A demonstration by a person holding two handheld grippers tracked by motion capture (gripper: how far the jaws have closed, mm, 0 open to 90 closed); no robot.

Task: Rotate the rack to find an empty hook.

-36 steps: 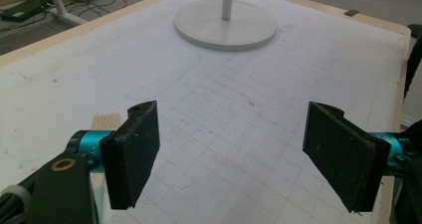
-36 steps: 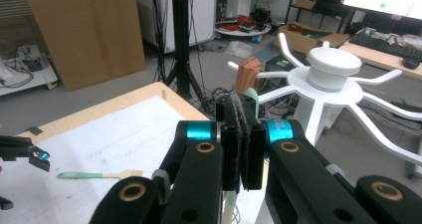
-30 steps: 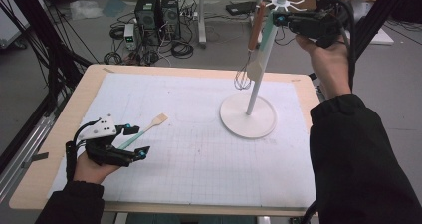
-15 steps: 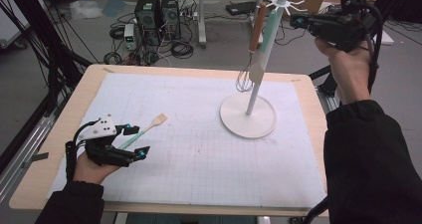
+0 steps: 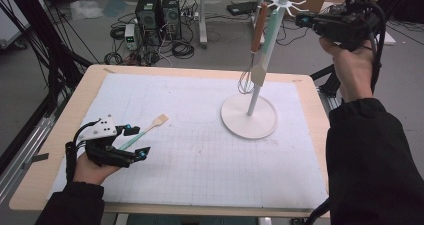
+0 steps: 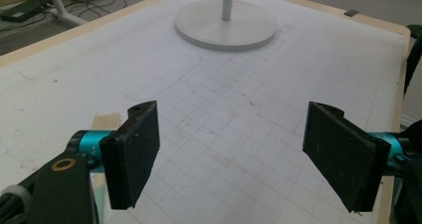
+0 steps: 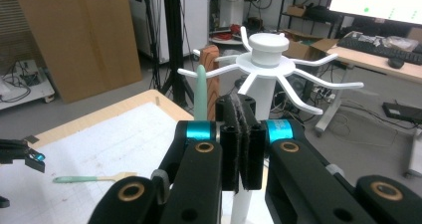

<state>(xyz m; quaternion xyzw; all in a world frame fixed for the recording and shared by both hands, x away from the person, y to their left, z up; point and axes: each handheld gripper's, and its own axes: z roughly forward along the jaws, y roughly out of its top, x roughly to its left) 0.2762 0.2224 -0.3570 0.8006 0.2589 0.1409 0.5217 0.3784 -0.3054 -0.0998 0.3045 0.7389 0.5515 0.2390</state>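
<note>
Spatula (image 5: 145,130) with a mint-green handle and a pale wooden blade lies flat on the worktop (image 5: 200,150), its handle end just beside the left tongs (image 5: 134,141), by their far jaw, the blade pointing away toward the rack. Those tongs rest low on the white grid mat with jaws spread wide and nothing between them; in the left gripper view the blade tip (image 6: 105,120) peeks out behind the left-hand pad, outside the gap. So the pick-up is, by my reading, not yet begun: the left tongs are staged beside the tool rather than around it.

The right tongs (image 5: 306,20) are held high, beside the top of the utensil rack (image 5: 277,15), jaws pressed together on nothing. Just ahead of them in the right gripper view stand the rack's white hook arms (image 7: 298,79), with a green-handled tool (image 7: 200,92) and a brown wooden-handled whisk (image 5: 252,50) hanging on the side toward the worktop.

The next move likely calls for shifting the left tongs sideways so the handle falls between the pads, then closing on it and lifting it toward a free hook. The thin handle lying flat leaves little to pinch. The hung tools crowd one side of the rack, so a free arm elsewhere seems safer; the rack's round base (image 5: 250,117) stands well apart from the left tongs.
</note>
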